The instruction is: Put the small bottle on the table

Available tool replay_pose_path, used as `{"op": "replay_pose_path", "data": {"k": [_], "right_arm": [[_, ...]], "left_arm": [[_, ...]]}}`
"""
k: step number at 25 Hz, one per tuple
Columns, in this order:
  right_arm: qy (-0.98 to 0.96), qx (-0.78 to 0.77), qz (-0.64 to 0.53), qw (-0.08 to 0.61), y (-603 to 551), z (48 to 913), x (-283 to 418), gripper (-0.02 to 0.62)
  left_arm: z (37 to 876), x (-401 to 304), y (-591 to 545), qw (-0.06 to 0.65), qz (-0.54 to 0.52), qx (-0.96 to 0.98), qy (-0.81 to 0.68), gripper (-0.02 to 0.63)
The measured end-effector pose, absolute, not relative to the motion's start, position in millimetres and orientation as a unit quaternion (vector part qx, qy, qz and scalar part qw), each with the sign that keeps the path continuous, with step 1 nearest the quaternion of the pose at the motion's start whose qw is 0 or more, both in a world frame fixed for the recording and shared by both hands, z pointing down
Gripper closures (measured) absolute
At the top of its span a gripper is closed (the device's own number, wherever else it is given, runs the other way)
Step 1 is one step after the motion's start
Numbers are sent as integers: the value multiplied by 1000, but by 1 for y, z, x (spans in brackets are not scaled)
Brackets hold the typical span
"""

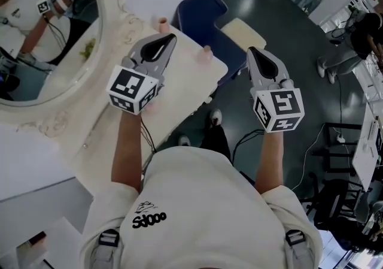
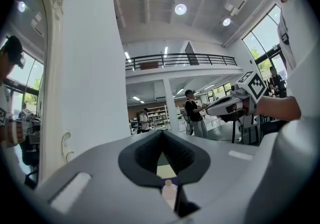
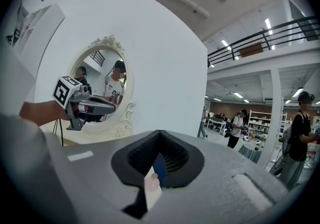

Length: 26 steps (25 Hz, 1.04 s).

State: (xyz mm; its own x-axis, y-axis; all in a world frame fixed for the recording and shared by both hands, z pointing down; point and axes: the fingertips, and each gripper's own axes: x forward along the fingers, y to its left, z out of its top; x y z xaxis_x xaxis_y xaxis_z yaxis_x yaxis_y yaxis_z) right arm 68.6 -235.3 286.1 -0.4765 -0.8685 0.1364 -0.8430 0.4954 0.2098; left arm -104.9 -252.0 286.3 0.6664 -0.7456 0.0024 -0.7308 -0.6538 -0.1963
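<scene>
both the left gripper (image 1: 172, 37) and the right gripper (image 1: 252, 51) have jaws together, holding nothing. the small bottle (image 1: 207, 52) stands upright near the tabletop's (image 1: 179, 97) far right corner.

Whoever's wearing the rig has on a loose cream T-shirt (image 1: 209, 202) with short sleeves and a small black scribbly logo printed on it, plus grey straps (image 1: 108, 239) with buckles at both shoulders. Dark trousers (image 1: 215, 139) and white sneakers (image 1: 214, 117) down below. The left gripper (image 1: 170, 39) and right gripper (image 1: 252, 52) are both light grey shells with black jaw pads. Each has a white cube (image 1: 133, 89) of black square markers, and a thin black cable (image 1: 145, 142) trails off the left one.
</scene>
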Motion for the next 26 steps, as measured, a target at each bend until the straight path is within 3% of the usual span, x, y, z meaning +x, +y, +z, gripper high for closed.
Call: {"op": "replay_pose_path", "data": {"k": [26], "right_arm": [[-855, 501, -55, 124, -216, 290, 56, 594]], "left_arm": [[301, -93, -234, 92, -72, -920, 374, 588]]}}
